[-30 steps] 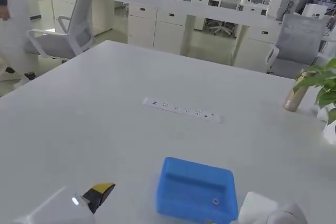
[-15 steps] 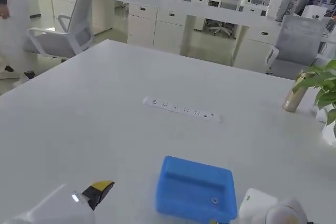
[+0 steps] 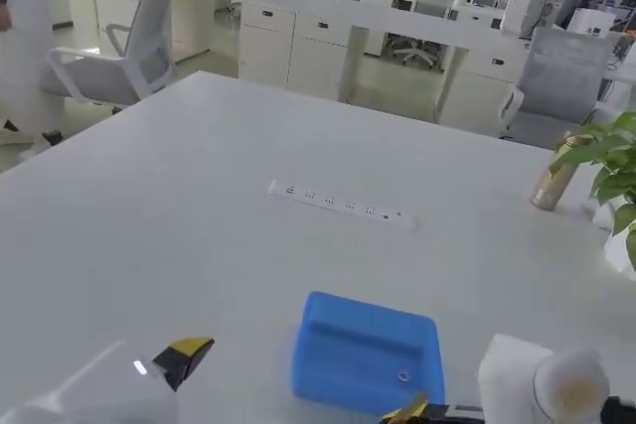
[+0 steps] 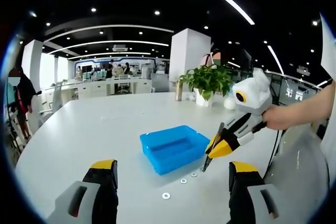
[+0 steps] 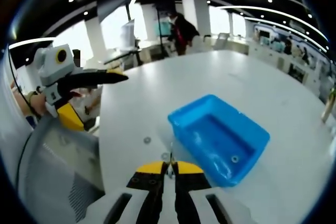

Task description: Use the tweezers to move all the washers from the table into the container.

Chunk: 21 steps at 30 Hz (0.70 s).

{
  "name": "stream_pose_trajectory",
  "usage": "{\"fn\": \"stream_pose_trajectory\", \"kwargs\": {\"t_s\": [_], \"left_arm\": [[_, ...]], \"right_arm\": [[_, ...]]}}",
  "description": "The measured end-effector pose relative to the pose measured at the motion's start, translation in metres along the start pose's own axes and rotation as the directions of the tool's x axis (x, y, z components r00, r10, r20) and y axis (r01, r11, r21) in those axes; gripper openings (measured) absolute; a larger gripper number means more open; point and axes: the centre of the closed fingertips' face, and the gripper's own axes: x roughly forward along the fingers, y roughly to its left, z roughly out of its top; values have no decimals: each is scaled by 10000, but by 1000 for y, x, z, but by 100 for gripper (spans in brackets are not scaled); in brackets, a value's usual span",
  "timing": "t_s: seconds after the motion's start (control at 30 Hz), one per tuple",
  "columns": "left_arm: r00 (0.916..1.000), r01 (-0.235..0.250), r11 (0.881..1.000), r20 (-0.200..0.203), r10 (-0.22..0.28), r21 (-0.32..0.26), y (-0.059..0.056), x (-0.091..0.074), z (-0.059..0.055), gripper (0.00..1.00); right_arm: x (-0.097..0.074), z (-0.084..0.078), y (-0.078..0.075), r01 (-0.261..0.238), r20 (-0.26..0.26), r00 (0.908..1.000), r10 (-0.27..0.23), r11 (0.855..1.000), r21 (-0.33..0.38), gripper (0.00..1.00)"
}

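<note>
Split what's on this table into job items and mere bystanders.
For the job: tweezers; loose washers on the table; blue container; washer already inside it.
Just lying about: power strip; gold bottle; potted plant.

The container (image 3: 370, 309) is a shallow blue rectangular tray, open-topped and upright on the white table (image 3: 199, 196), with one small metal washer (image 5: 234, 159) lying flat on its floor near a corner. Three more washers (image 4: 183, 181) lie flat on the tabletop just beside it — each apart from the others. The tweezers (image 4: 205, 162), thin and dark, sit clamped in the right gripper (image 4: 219, 149), tips slanting down close above them.
</note>
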Motion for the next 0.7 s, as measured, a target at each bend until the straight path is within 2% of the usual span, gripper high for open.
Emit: {"fn": "stream_pose_trajectory", "kwargs": {"t_s": [0.3, 0.4, 0.7], "left_arm": [[10000, -10, 10000, 16, 10, 31, 0, 0, 0, 89], [9998, 40, 10000, 170, -39, -50, -2, -1, 3, 90], [10000, 9, 10000, 81, -9, 15, -2, 0, 1, 89]], "right_arm": [[-11, 13, -3, 75, 73, 9999, -75, 9999, -99, 3], [-15, 18, -4, 99, 86, 9999, -98, 9998, -175, 3], [-22, 29, -10, 192, 123, 9997, -188, 9992, -356, 3]]}}
